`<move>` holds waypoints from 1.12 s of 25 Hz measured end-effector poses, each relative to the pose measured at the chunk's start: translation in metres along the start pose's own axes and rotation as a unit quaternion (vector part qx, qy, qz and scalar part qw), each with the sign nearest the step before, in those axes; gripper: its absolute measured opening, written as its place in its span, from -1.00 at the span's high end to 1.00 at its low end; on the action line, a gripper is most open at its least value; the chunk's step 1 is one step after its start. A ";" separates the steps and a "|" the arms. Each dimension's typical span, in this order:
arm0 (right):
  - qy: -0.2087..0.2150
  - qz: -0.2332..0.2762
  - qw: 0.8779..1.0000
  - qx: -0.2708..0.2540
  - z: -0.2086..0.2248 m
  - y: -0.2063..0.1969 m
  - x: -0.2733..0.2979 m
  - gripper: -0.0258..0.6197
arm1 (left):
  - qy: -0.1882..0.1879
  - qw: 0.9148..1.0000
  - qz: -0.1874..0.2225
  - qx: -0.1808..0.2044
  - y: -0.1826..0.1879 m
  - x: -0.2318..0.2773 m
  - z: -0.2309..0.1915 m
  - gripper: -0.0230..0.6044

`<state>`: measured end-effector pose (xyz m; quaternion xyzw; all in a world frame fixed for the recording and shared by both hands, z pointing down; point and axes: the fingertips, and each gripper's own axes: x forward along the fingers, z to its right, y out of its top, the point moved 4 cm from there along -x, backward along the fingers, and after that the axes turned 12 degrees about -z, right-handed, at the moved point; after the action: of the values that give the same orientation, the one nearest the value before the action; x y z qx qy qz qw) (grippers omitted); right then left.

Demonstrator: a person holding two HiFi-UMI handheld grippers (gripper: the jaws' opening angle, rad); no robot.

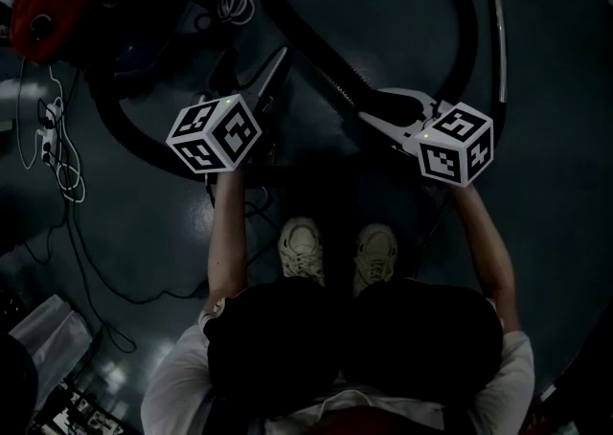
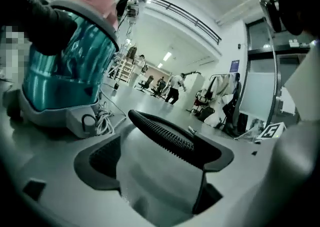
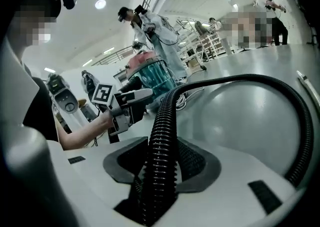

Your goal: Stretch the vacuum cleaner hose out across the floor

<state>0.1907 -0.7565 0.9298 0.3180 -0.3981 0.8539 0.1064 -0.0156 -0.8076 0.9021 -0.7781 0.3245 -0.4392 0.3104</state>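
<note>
The black ribbed vacuum hose point(image 3: 162, 121), looped on the glossy grey floor point(image 3: 260, 106), is pinched by the right gripper point(image 3: 160, 163) while the left gripper point(image 2: 160, 156) is spread empty beside it; stretching is judged barely begun, and the loop is to be pulled straight next.

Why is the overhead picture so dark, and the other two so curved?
Head view: underexposed, the hose barely stands out from the dark floor. Left gripper view: bright, fisheye-curved, dark corners. Right gripper view: same curving, glare from a ceiling light.
</note>
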 end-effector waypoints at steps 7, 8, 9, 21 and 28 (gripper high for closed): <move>-0.010 0.065 0.994 0.091 0.013 0.027 -0.006 0.34 | 0.030 0.992 0.012 0.120 0.008 0.001 0.034 -0.53; -0.013 0.081 0.989 0.126 0.021 0.034 -0.009 0.34 | 0.008 0.992 0.020 0.124 0.007 0.000 0.043 -0.53; -0.015 0.099 0.981 0.166 0.032 0.041 -0.010 0.34 | -0.017 0.992 0.028 0.122 0.005 -0.001 0.051 -0.53; -0.011 0.233 0.921 0.311 0.088 0.164 -0.013 0.34 | -0.125 0.984 -0.018 0.125 -0.045 0.012 0.098 -0.53; 0.002 0.303 0.918 0.255 0.045 0.255 -0.055 0.34 | -0.154 0.981 -0.012 0.118 0.016 0.017 0.130 -0.53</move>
<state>0.1432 -0.9544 0.7609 0.1967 -0.2436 0.9187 -0.2408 0.1023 -0.8045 0.8435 -0.7981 0.2094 -0.3527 0.4414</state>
